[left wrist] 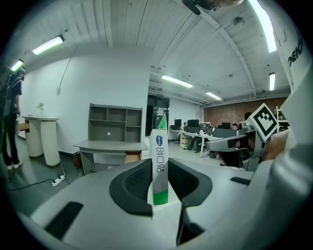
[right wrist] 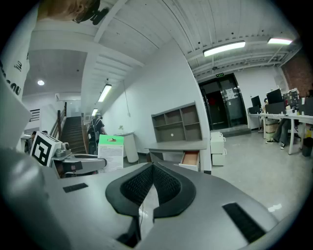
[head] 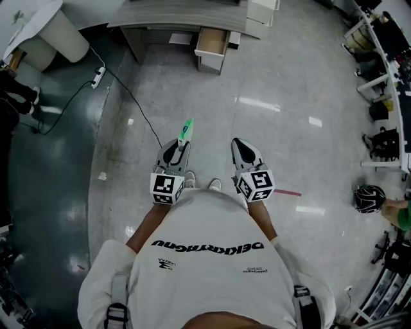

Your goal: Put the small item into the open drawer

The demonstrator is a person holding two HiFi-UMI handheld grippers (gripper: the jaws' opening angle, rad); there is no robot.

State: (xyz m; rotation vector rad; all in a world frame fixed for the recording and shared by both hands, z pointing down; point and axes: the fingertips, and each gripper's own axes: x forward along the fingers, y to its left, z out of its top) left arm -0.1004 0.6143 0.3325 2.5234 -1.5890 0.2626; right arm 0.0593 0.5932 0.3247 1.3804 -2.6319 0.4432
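Observation:
I stand on the floor a few steps from a grey desk [head: 180,14] whose wooden drawer [head: 212,44] hangs open. My left gripper [head: 179,145] is shut on a small white-and-green box [head: 185,130] that points toward the desk. In the left gripper view the box [left wrist: 159,166] stands upright between the pads, with the desk [left wrist: 111,145] beyond it. My right gripper [head: 241,145] is shut with nothing in it. The right gripper view shows its pads [right wrist: 166,185] pressed together, the open drawer [right wrist: 190,158] ahead, and the held box [right wrist: 111,152] at left.
A power strip [head: 97,76] and black cable trail across the floor left of the desk. A white round stand [head: 61,33] is at far left, a white cabinet [head: 263,13] beside the desk. Chairs and a helmet [head: 369,198] line the right side.

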